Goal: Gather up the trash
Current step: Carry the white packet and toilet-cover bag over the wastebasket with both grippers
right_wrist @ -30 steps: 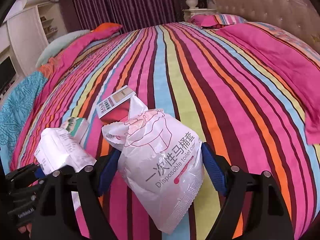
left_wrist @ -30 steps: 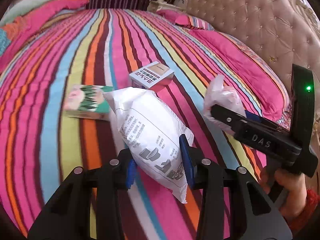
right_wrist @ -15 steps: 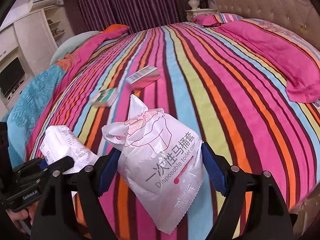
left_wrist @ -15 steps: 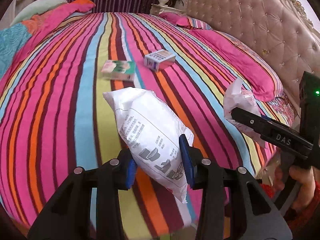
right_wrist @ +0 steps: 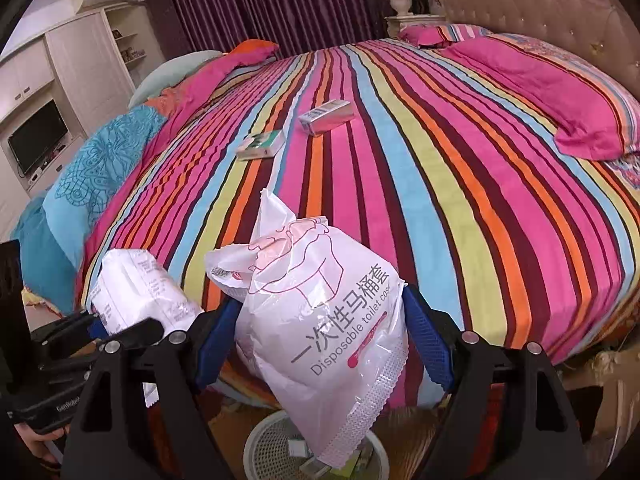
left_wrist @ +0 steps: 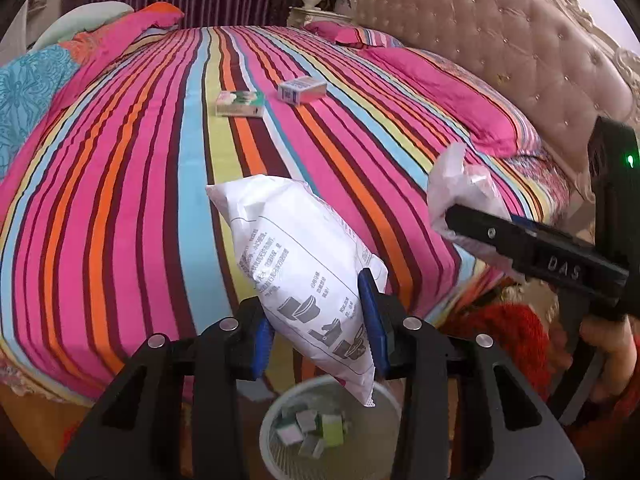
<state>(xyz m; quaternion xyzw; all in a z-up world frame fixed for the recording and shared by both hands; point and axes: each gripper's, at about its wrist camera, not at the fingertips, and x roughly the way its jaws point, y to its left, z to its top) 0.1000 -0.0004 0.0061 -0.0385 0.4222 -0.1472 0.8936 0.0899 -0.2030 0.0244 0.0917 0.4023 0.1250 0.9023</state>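
Left gripper (left_wrist: 316, 336) clamped on a white packet printed with grey toilet pictograms (left_wrist: 304, 268), blue pads (left_wrist: 262, 340) pressing both of its sides; packet tilted, its top leaning up and to the left, its crimped lower corner hanging past the fingers. Directly below that corner, a white mesh wastebasket (left_wrist: 276, 412) on the floor, small green and white boxes lying inside. Ahead of the fingers, the striped bedspread (left_wrist: 120, 200); far ahead on it, a green-and-white flat box (left_wrist: 240, 103) and, just to its right, a white carton (left_wrist: 302, 90), the two apart. To the right of the left tool, level with it, the right gripper seen from the side, a crumpled pale bag sticking out past its tip, a hand (left_wrist: 608, 356) on the handle.

Right gripper (right_wrist: 322, 340) closed on a translucent white bag reading "Disposable toilet" (right_wrist: 320, 320), blue pads (right_wrist: 426, 340) against its flanks with jaws set wide, loose top crumpled upward. Beneath its lower end, the same basket (right_wrist: 264, 444). To the left of this tool, the left gripper with its white packet. Far ahead, the two boxes on the bed; beyond, a tufted headboard (right_wrist: 540, 12) at right.
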